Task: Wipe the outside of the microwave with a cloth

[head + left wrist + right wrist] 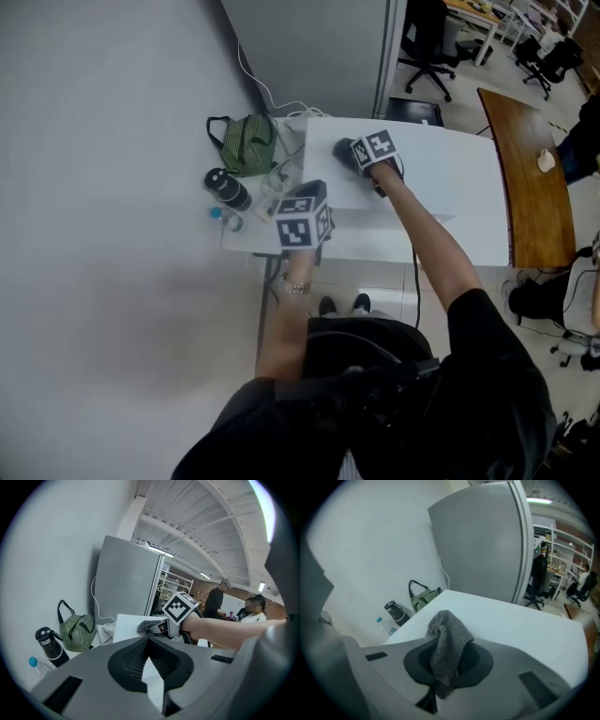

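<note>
The white microwave (441, 169) stands on a white table (246, 242), and I see its flat top from above. My right gripper (354, 156) rests on that top near the back left corner, shut on a grey cloth (343, 150). In the right gripper view the cloth (450, 630) hangs bunched between the jaws of the right gripper (443, 644) over the microwave's white top (511, 625). My left gripper (302, 220) hovers at the microwave's front left, shut on nothing. From the left gripper (150, 641) the microwave (126, 625) shows, with the cloth (147, 626) pressed on it.
A green striped bag (246, 142), a black bottle (228, 188) and a small blue-capped bottle (223, 217) sit on the table left of the microwave. A grey cabinet (309, 47) stands behind, with white cables beside it. A wooden table (534, 187) lies to the right.
</note>
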A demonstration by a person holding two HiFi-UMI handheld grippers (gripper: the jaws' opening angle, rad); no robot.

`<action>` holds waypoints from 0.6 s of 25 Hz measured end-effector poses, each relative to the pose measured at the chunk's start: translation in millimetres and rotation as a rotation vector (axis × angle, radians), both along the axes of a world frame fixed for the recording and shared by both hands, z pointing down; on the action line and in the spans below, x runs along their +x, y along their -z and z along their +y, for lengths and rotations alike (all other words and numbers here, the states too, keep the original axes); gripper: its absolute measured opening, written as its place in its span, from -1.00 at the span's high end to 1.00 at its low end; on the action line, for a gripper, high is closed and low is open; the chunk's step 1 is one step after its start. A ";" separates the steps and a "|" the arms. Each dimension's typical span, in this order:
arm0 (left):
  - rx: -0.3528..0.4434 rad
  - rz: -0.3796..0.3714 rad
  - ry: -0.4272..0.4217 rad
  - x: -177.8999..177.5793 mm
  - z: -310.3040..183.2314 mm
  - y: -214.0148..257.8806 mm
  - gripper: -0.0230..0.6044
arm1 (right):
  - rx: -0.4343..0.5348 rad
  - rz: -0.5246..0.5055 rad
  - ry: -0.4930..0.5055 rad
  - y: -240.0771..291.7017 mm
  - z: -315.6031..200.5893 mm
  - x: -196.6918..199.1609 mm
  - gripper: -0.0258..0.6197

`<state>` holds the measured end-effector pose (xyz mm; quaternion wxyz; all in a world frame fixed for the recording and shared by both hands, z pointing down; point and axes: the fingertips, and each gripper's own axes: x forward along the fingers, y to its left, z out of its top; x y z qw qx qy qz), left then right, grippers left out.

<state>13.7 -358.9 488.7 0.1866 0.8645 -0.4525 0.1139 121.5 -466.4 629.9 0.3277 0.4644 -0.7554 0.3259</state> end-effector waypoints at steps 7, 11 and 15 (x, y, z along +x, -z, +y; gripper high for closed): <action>-0.009 0.017 -0.120 56.5 6.3 -3.7 0.93 | -0.015 0.111 -0.216 -0.9 45.9 162.7 0.82; -0.005 0.031 -0.167 76.3 10.1 -2.4 0.93 | -0.015 0.115 -0.328 -1.0 74.6 228.1 0.82; -0.001 0.037 -0.174 79.2 12.5 -0.3 0.93 | -0.014 0.121 -0.382 0.5 87.1 247.8 0.82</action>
